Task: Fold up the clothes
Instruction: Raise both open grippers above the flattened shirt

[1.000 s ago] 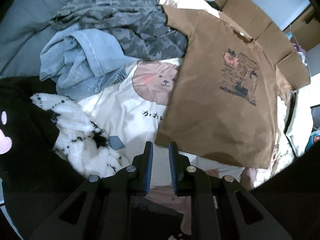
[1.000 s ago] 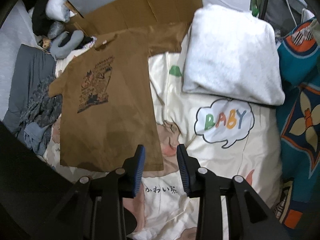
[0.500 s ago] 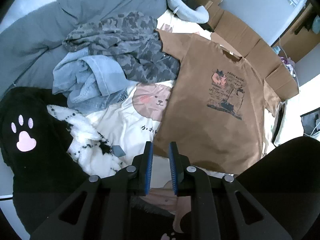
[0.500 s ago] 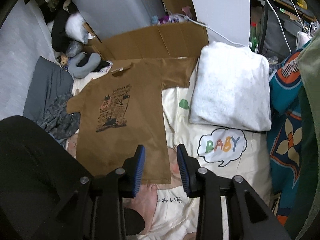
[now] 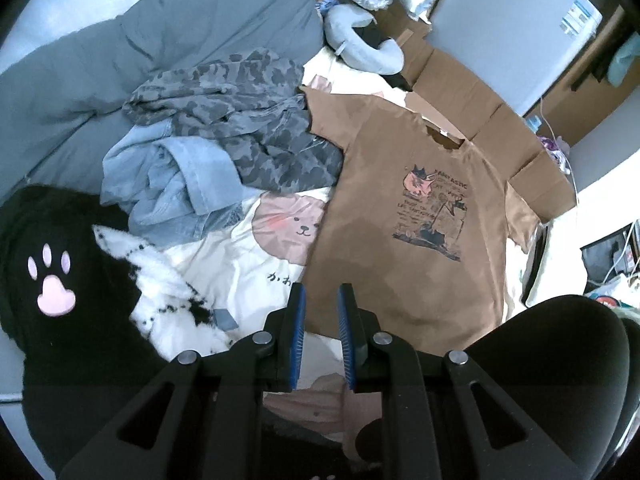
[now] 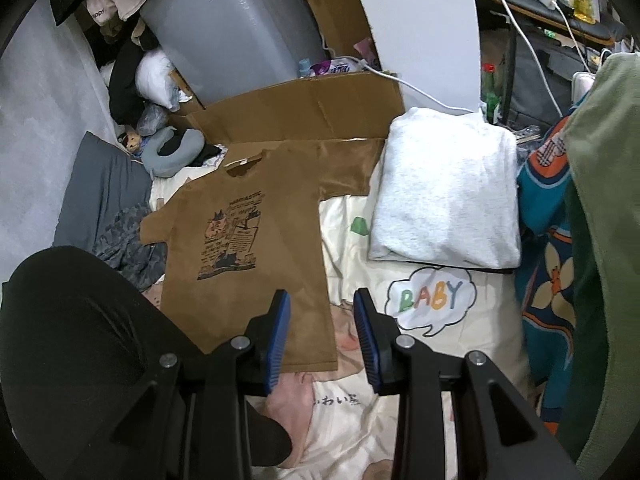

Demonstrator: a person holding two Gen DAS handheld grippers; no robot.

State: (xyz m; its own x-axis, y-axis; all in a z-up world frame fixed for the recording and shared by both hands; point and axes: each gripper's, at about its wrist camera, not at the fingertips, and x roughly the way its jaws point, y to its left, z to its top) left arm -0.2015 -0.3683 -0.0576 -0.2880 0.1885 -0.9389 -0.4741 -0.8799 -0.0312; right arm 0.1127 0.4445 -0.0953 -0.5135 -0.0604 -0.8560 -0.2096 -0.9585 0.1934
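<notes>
We held both claws above the bed, clear of the fabric. Our left claw (image 5: 321, 312) stood with its blue-padded fingers (image 5: 299, 320) a narrow gap apart and nothing between them; through the gap we saw the lower hem of the brown T-shirt (image 5: 400, 248). Our right claw (image 6: 322, 320) was spread wider, also empty, its gap framing the shirt's lower right corner and the cream blanket (image 6: 360, 264) beside it.

The brown T-shirt (image 6: 276, 240) lay flat and face up on the cream blanket (image 5: 240, 264), its dark cat print (image 5: 432, 208) showing, both short sleeves spread out, its collar resting against the flattened cardboard (image 6: 304, 108) at the head of the bed. To its left sat an unfolded heap: a grey camouflage garment (image 5: 240, 120) touching the shirt's sleeve, a light blue denim piece (image 5: 176, 184) partly under it, a white fluffy garment with black flecks (image 5: 168, 300), and a black one with a pink paw print (image 5: 52, 280). To the shirt's right, a folded white garment (image 6: 444, 188) lay on the blanket just above a "BABY" cloud print (image 6: 432, 300). A grey neck pillow (image 6: 172, 152) sat near the cardboard, and a grey duvet (image 5: 140, 40) lay along the far left. A dark rounded shape (image 6: 80, 340) blocked the lower left of the right wrist view; we could not tell what it was.
</notes>
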